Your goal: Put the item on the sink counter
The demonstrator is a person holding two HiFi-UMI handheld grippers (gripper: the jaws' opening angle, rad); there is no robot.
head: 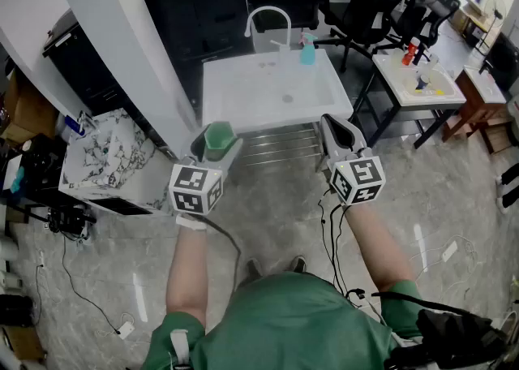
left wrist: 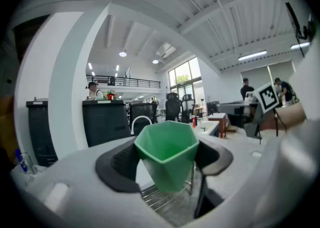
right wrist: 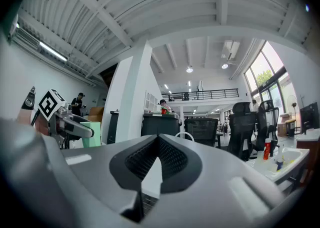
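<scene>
While the left gripper [head: 217, 143] clamps a green cup [left wrist: 167, 147], mouth up, near the white sink counter [head: 243, 109], the right gripper [head: 338, 126] has its jaws pressed together.

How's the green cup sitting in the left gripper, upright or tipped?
Upright: the green cup stands mouth-up, rim about level, clamped between the fingers of the left gripper.

Cup [left wrist: 167, 152] in left tool [head: 216, 139], sink counter [head: 235, 105] ahead.
</scene>
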